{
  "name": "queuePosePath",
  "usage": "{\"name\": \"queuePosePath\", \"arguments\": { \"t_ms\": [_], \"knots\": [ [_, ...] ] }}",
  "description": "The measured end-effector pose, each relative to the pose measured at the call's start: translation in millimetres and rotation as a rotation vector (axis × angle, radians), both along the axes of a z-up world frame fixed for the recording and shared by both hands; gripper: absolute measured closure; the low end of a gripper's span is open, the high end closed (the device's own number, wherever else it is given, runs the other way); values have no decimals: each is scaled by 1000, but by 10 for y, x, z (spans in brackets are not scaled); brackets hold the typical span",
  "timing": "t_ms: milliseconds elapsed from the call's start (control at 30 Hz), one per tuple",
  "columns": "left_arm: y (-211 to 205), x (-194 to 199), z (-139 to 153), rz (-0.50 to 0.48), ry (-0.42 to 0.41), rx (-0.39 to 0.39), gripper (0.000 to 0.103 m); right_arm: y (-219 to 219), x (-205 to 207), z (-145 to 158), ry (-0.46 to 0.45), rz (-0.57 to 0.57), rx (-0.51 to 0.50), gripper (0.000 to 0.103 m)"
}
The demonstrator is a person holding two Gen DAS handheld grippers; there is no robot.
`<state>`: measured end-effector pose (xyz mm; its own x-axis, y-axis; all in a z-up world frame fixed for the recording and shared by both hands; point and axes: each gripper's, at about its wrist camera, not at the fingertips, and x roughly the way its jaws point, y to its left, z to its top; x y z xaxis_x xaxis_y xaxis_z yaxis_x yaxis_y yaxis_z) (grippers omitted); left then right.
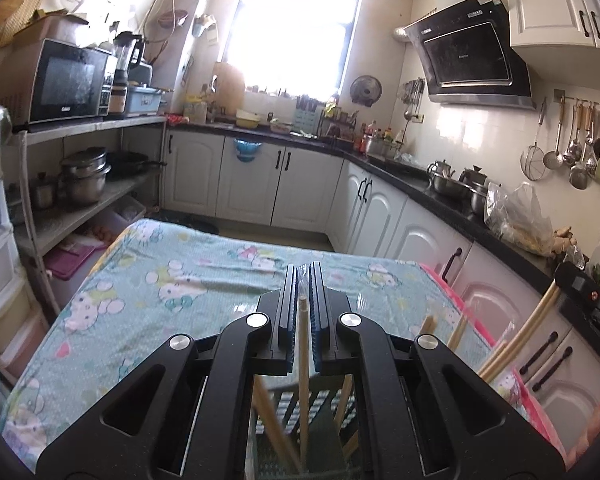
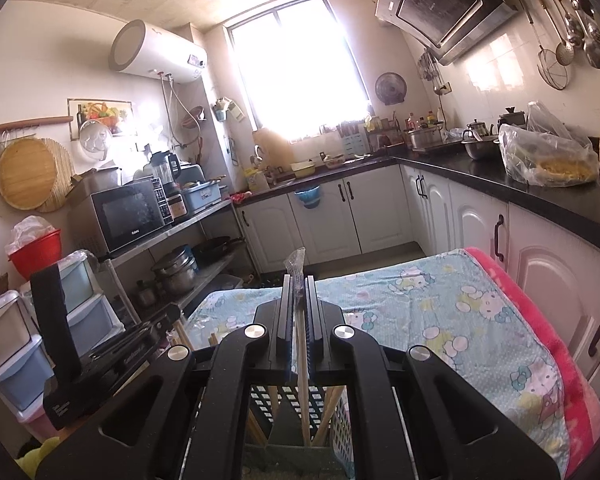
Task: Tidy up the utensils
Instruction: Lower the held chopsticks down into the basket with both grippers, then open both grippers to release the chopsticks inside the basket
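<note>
Left wrist view: the left gripper [image 1: 303, 280] is pinched on a wooden chopstick [image 1: 303, 344], long axis upright, its lower end pointing toward 6 o'clock into the slotted utensil basket [image 1: 324, 400] directly beneath. More chopsticks [image 1: 520, 340] lean at 3 o'clock. The right gripper [image 2: 299, 292] likewise clamps a plastic-wrapped chopstick [image 2: 301, 360] above the same basket [image 2: 340, 416]; neither hand looks clearly nearer. Only the microwave [image 2: 128, 216] bears writing, likely "Galanz"; other labels are too small.

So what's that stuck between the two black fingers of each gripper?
A chopstick. The left gripper is shut on one wooden chopstick in the left wrist view; the right gripper is shut on another chopstick in its own view.
</note>
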<state>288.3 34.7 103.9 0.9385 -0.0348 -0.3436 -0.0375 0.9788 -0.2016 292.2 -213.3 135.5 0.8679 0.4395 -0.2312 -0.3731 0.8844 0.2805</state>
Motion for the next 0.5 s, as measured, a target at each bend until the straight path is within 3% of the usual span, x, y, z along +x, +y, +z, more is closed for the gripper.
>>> {"name": "queuePosePath", "arguments": {
  "t_ms": [500],
  "knots": [
    [86,-290,-192,-10,54,-7,100,-133,-149,-114,32,-18,4,97]
  ]
}}
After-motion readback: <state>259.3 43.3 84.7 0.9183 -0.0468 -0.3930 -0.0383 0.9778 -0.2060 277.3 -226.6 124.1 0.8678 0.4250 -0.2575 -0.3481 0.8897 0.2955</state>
